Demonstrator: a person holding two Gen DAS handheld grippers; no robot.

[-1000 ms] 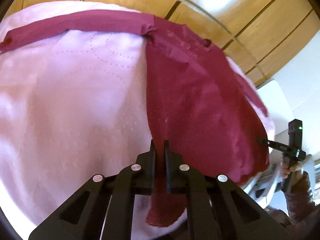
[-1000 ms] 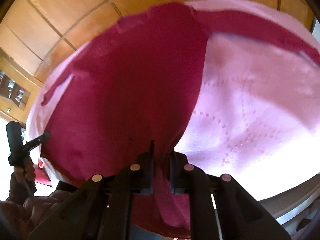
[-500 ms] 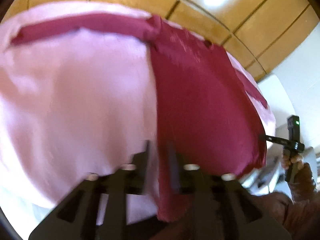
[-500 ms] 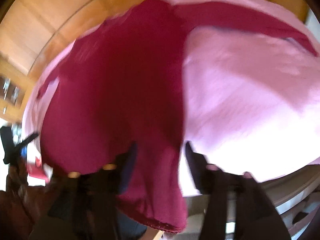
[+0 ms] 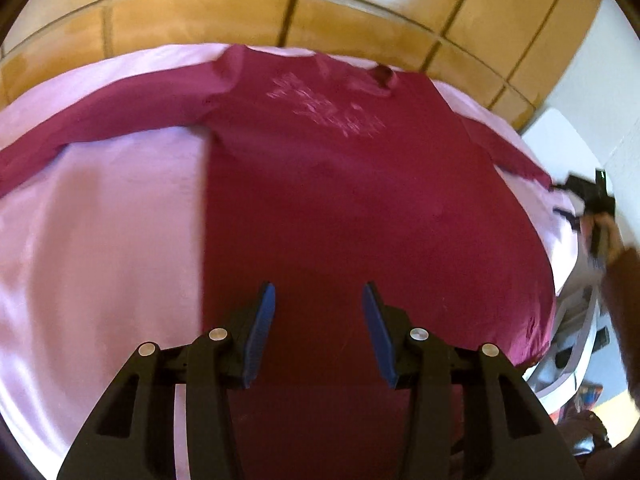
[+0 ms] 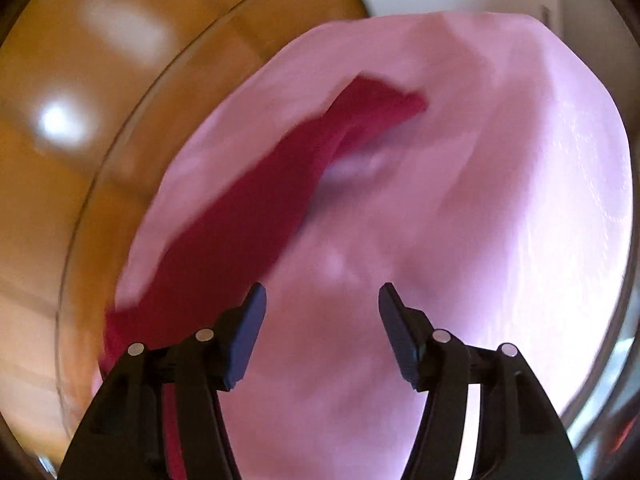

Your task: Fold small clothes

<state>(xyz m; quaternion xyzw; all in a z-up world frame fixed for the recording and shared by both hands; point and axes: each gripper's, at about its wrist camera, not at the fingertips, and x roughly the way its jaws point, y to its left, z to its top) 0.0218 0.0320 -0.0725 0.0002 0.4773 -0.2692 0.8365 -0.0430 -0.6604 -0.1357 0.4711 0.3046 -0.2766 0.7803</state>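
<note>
A dark red long-sleeved shirt (image 5: 344, 200) lies spread flat on a pink cloth-covered table (image 5: 100, 240), print side up, sleeves stretched out left and right. My left gripper (image 5: 318, 300) is open and empty above the shirt's lower hem area. My right gripper (image 6: 320, 300) is open and empty over the pink cloth, with one red sleeve (image 6: 248, 216) running diagonally to its left. The right gripper also shows in the left wrist view (image 5: 592, 192), at the far right beyond the sleeve end.
A wooden floor (image 5: 280, 8) surrounds the table. The table edge (image 6: 80, 240) curves close on the left in the right wrist view. White furniture (image 5: 568, 144) stands at the right.
Both grippers were shut on the shirt's lower edge; they have let go and opened. The shirt now lies flat. The right gripper has swung away toward a sleeve.
</note>
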